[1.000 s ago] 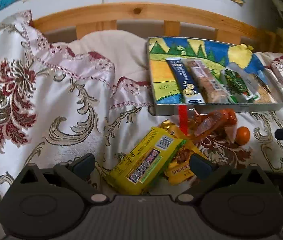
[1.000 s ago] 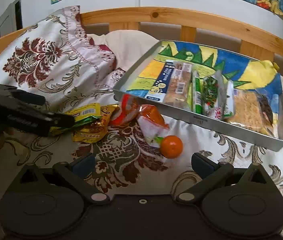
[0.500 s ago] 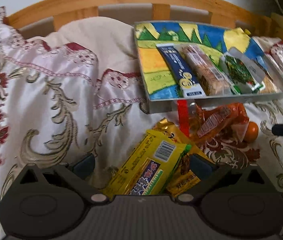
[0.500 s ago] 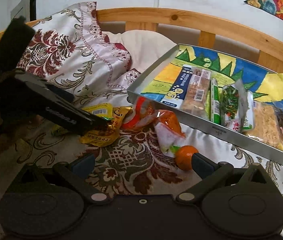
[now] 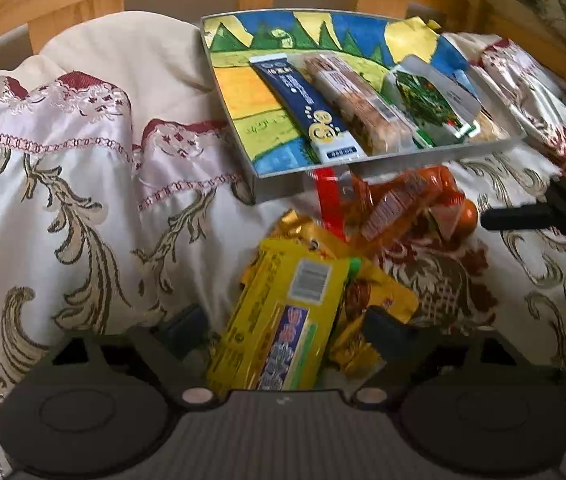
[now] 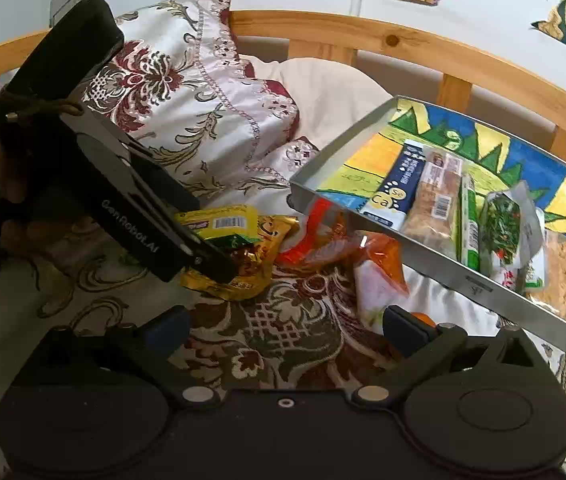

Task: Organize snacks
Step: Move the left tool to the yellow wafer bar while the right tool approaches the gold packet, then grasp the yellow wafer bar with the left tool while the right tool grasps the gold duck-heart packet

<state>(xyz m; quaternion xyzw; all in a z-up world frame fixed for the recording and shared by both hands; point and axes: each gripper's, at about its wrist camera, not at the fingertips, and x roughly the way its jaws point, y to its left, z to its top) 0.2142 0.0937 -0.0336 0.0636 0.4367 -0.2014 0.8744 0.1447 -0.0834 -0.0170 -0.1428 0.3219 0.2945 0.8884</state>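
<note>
The left gripper (image 5: 283, 330) is straddling the yellow snack pack (image 5: 279, 320) lying on the bed's patterned bedspread (image 5: 83, 220); its jaws have just been closing around the pack, with gaps showing at both pads. The right gripper (image 6: 283, 326) is hovering with jaws apart, nothing between them, an orange ball (image 6: 421, 319) peeking behind its right finger. Just beyond the yellow pack, a gold packet (image 5: 379, 292) and orange wrappers (image 5: 403, 200) are lying before the tray (image 6: 463, 276), which is holding more snacks.
</note>
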